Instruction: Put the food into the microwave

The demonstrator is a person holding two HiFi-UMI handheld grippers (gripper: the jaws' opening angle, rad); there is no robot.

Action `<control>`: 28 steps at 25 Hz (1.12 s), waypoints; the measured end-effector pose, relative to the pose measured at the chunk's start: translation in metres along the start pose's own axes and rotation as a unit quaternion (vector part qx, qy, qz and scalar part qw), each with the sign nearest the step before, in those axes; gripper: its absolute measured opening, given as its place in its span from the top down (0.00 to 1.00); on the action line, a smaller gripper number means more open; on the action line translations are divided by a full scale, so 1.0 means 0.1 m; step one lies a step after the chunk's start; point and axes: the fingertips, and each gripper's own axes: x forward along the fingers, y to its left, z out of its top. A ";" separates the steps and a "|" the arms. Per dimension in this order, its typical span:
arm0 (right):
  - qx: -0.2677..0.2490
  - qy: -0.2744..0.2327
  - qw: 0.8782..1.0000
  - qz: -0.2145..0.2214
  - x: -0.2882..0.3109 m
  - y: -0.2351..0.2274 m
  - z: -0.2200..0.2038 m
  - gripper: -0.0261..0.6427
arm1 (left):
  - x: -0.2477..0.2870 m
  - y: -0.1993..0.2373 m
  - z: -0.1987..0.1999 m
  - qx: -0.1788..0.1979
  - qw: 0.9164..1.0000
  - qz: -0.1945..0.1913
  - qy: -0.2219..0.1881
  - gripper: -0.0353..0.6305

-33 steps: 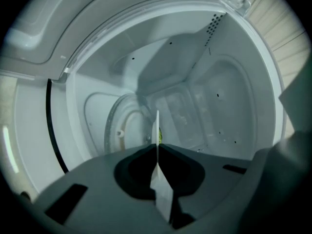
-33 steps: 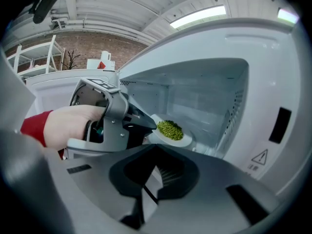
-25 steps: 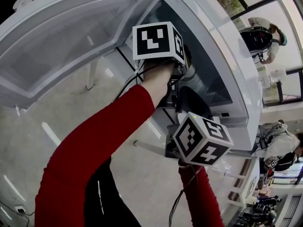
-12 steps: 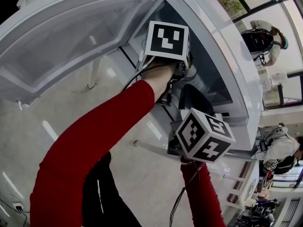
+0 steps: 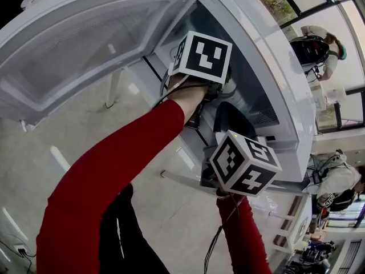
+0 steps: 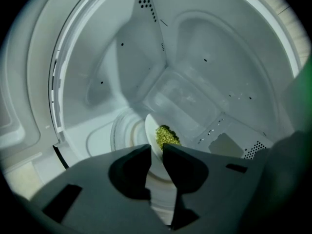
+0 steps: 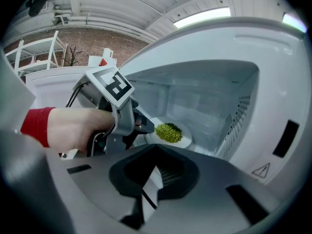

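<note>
Reaching into the microwave [image 6: 219, 48], left hand-held gripper [image 6: 156, 149] with jaws just opening, slightly apart around the rim of the white plate [image 6: 151, 128] of green food [image 6: 167, 136] (set on the turntable [image 6: 124, 130]), right hand-held gripper [image 7: 155, 147] closed, empty, before the cavity.

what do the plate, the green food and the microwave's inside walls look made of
Plate: likely glazed ceramic, maybe melamine; white, opaque, smooth rim with a slight sheen.
Green food: a matte heap of small loose grains, perhaps peas or beans; too small to tell.
Microwave walls: probably painted sheet metal, judging by pressed contours and punched vent holes; pale satin finish.
</note>
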 end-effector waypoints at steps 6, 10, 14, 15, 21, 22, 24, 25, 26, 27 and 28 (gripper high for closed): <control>0.001 0.002 1.000 0.000 0.00 -0.01 -0.02 0.94 | 0.00 0.01 0.00 0.009 1.000 0.012 0.004 0.82; 0.003 0.003 1.000 0.000 0.01 0.00 -0.03 0.94 | 0.01 0.02 0.01 0.007 1.000 0.015 0.010 0.82; 0.002 0.003 1.000 0.001 0.01 0.03 -0.02 0.94 | 0.02 0.05 0.00 0.022 0.999 0.029 0.012 0.81; 0.002 0.003 1.000 0.001 0.01 0.03 -0.02 0.94 | 0.03 0.06 0.00 0.025 0.999 0.032 0.013 0.81; 0.001 0.001 1.000 0.002 -0.03 0.03 -0.02 0.94 | 0.02 0.06 -0.01 0.047 0.998 0.046 0.012 0.79; 0.001 0.001 1.000 0.002 -0.03 0.04 -0.02 0.94 | 0.02 0.07 -0.01 0.050 0.998 0.048 0.011 0.79; 0.001 0.001 1.000 0.002 -0.03 0.04 -0.02 0.94 | 0.02 0.08 -0.01 0.063 0.997 0.054 0.007 0.79; 0.000 0.001 1.000 0.002 -0.03 0.04 -0.02 0.94 | 0.02 0.09 -0.01 0.073 0.996 0.059 0.004 0.78; 0.000 0.000 1.000 0.002 -0.03 0.04 -0.02 0.94 | 0.02 0.10 -0.01 0.085 0.994 0.065 0.002 0.78; 0.000 0.000 1.000 0.002 -0.03 0.04 -0.03 0.94 | 0.01 0.10 -0.01 0.097 0.993 0.070 0.000 0.78; 0.000 0.000 1.000 0.002 -0.04 0.04 -0.03 0.94 | 0.01 0.11 -0.01 0.105 0.992 0.073 -0.002 0.78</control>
